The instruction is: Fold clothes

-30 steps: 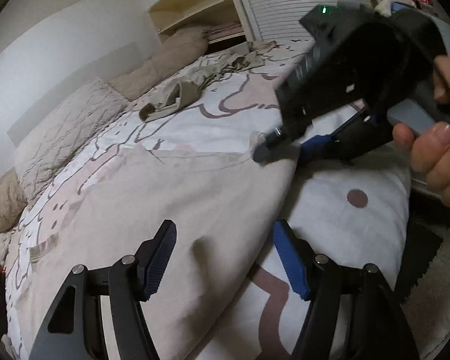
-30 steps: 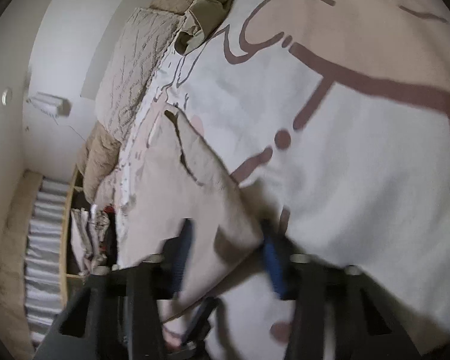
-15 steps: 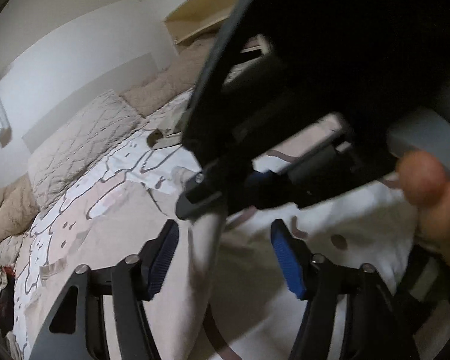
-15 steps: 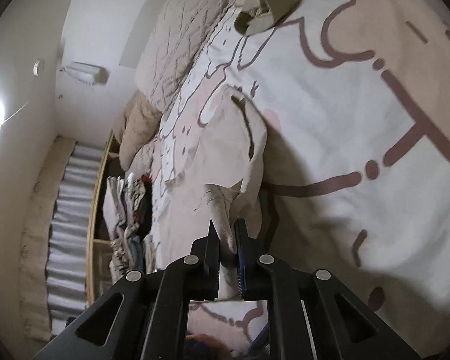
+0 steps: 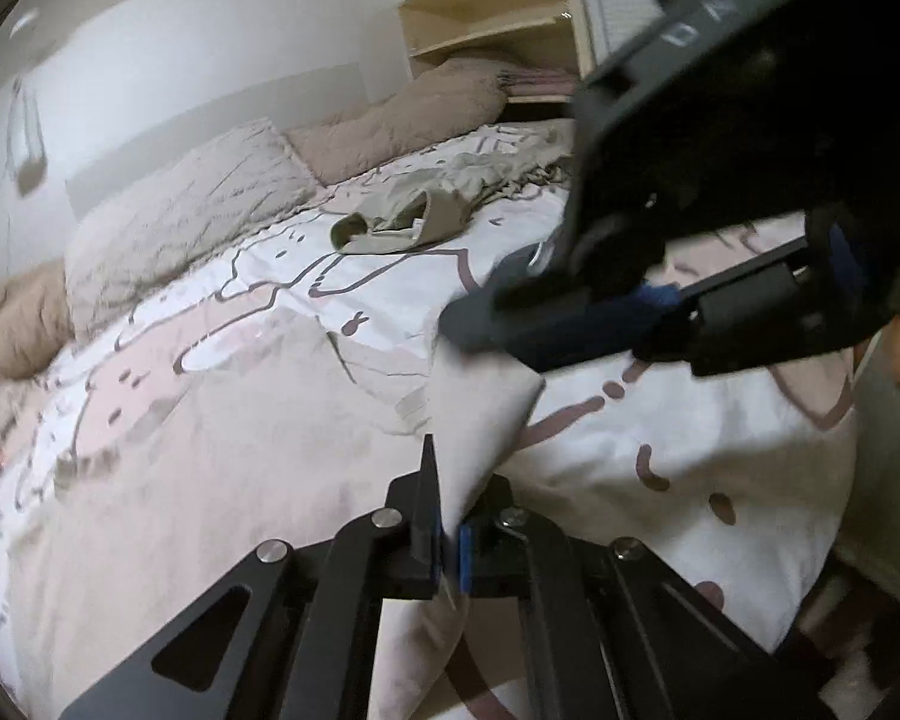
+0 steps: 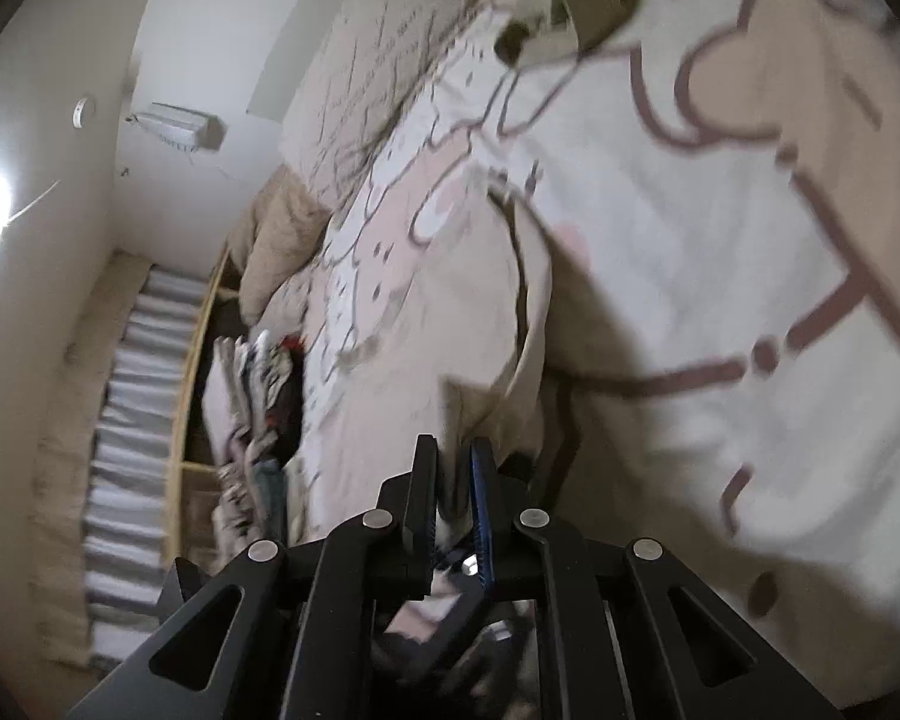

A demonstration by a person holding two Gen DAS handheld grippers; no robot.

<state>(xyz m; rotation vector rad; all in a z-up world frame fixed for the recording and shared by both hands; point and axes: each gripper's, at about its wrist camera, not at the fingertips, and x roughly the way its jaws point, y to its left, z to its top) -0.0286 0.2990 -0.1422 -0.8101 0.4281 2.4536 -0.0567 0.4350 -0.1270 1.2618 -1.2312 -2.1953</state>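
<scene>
A wide bed with a white quilt cover printed with pink shapes and brown outlines carries everything. A pale beige cloth garment lies flat on the cover, ahead and to the left of the left jaws. Far ahead of these jaws lies a crumpled olive-green garment. Beyond it, at the head of the bed, rest a large quilted beige pillow and a bunched beige blanket.

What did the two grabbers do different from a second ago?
The left gripper, open a second ago, has shut on the beige garment. The right gripper closed on it half a second ago and has lifted that edge. The olive garment and the pillows stayed put.
</scene>
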